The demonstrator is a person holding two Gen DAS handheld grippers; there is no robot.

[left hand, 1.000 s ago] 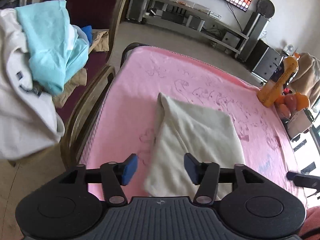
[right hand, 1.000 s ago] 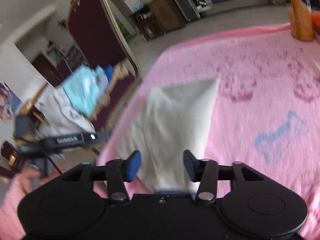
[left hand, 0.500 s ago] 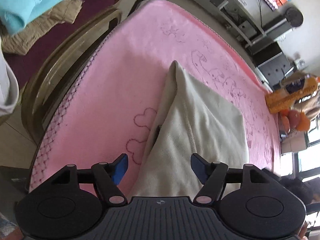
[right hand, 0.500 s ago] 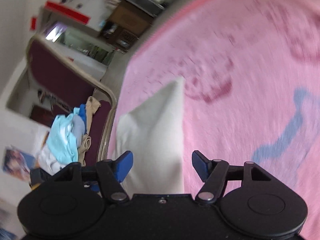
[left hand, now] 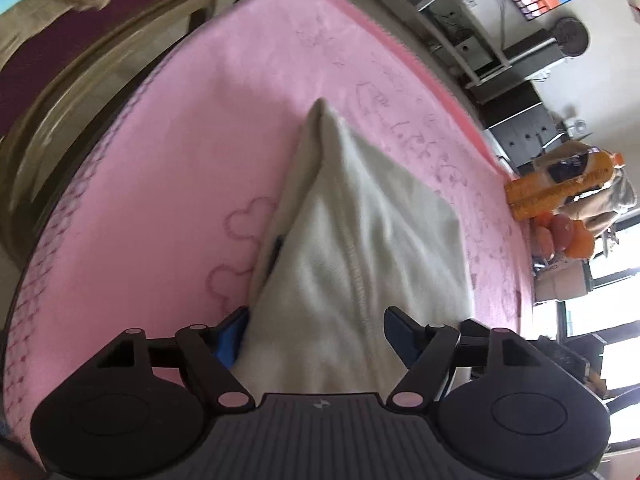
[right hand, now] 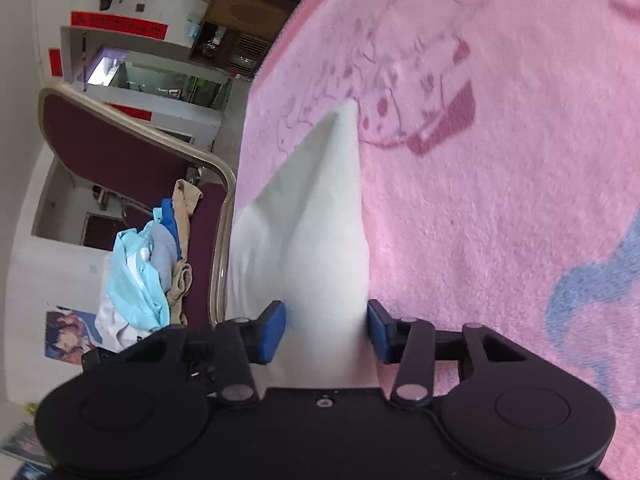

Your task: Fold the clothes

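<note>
- Cream garment [left hand: 360, 248], folded, lying on pink blanket [left hand: 168, 168]; near end bunched up between both sets of fingers, far end tapering to a point further up the blanket.
- Left gripper [left hand: 316, 332]: jaws wide, having just been opening; cloth between them. Left blue pad [left hand: 230, 334] against or just under the fold's edge, right pad [left hand: 400, 330] just beside the cloth (contact hard to judge, view blurred). No squeeze seen, so read as open around the garment.
- Right gripper [right hand: 326, 330]: jaws having just been closing, narrow end of the garment [right hand: 320, 240] between them. Both blue pads [right hand: 272, 332] flush against the cloth's sides, fabric pinched in at that spot. Read as gripping the garment.
- Seam line visible down the middle of the garment in left wrist view; dark slit under its left edge.
- Blanket printed with heart outlines, cartoon drawings and a blue bone shape [right hand: 600, 284].
- Maroon chair [right hand: 120, 152] with pale metal frame just beside the blanket's edge; pile of clothes [right hand: 148, 276] on its seat (light blue, white, tan, some darker blue).
- Orange bottle [left hand: 560, 188] and orange fruit [left hand: 560, 232] at far right edge of blanket, well apart from the garment.
- Shelving and a screen along the far wall, out of focus.
</note>
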